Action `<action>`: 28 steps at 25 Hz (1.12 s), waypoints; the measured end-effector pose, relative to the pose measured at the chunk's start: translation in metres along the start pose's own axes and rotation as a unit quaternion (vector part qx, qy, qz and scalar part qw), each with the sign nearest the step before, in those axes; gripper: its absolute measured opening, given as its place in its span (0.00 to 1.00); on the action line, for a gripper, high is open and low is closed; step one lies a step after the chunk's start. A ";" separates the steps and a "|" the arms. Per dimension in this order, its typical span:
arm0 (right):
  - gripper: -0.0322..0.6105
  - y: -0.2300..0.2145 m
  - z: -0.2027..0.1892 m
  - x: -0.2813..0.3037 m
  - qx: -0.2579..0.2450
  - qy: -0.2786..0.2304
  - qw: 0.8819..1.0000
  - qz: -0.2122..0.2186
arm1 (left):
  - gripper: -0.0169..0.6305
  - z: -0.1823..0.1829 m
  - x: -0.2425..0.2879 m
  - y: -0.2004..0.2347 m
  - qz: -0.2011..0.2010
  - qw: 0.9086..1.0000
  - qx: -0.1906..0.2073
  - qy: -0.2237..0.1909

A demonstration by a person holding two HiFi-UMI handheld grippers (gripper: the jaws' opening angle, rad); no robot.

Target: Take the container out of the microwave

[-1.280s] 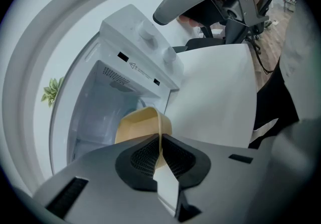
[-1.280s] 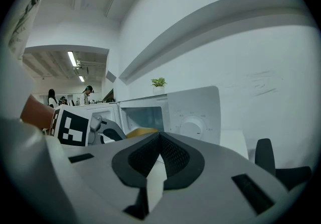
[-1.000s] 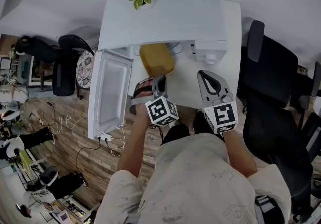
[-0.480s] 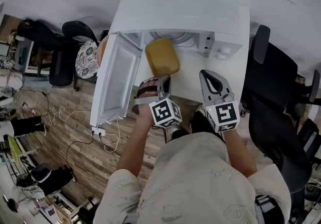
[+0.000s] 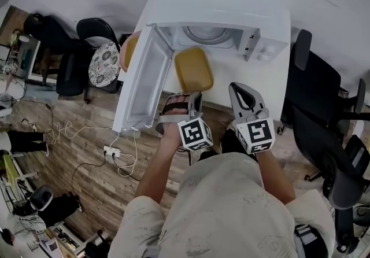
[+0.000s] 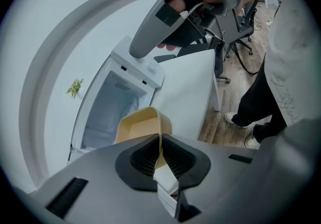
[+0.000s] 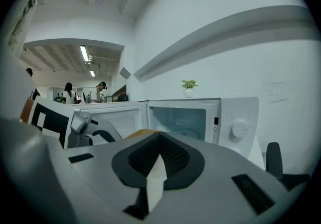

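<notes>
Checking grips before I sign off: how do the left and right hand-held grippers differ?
The left hand-held gripper is shut on the container's rim; the right hand-held gripper is shut on nothing. The left tilts down toward the table; the right looks about level at the microwave. Both face its open cavity.

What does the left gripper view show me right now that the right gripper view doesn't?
Only the left gripper view: the left hand-held gripper clamped on the wall of the yellow container, and the person's shoes on the wood floor. Only the right gripper view: the right hand-held gripper shut and empty, the control knob, people in the background. Both: the open microwave, the plant on top, some of the yellow container.
</notes>
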State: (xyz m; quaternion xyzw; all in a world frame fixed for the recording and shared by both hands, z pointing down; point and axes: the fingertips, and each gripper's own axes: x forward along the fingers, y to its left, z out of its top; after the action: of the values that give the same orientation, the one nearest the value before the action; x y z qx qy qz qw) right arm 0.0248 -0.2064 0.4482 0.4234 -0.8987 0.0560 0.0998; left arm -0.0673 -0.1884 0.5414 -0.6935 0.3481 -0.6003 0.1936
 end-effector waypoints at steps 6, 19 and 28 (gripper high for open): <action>0.07 0.021 0.004 -0.019 -0.008 0.002 1.000 -0.009 | 0.07 -0.005 -0.021 -0.012 -0.002 1.000 0.007 -0.010; 0.07 0.061 -0.005 -0.049 -0.013 0.006 1.000 -0.017 | 0.07 -0.018 -0.058 -0.046 -0.010 1.000 0.020 -0.020; 0.07 0.091 -0.009 -0.068 -0.018 0.000 1.000 -0.018 | 0.07 -0.033 -0.086 -0.067 -0.010 0.999 0.034 -0.017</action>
State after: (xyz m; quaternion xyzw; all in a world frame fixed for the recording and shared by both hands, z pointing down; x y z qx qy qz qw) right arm -0.0018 -0.0959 0.4397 0.4374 -0.8920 0.0381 0.1080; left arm -0.0858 -0.0761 0.5342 -0.7002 0.3175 -0.6015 0.2169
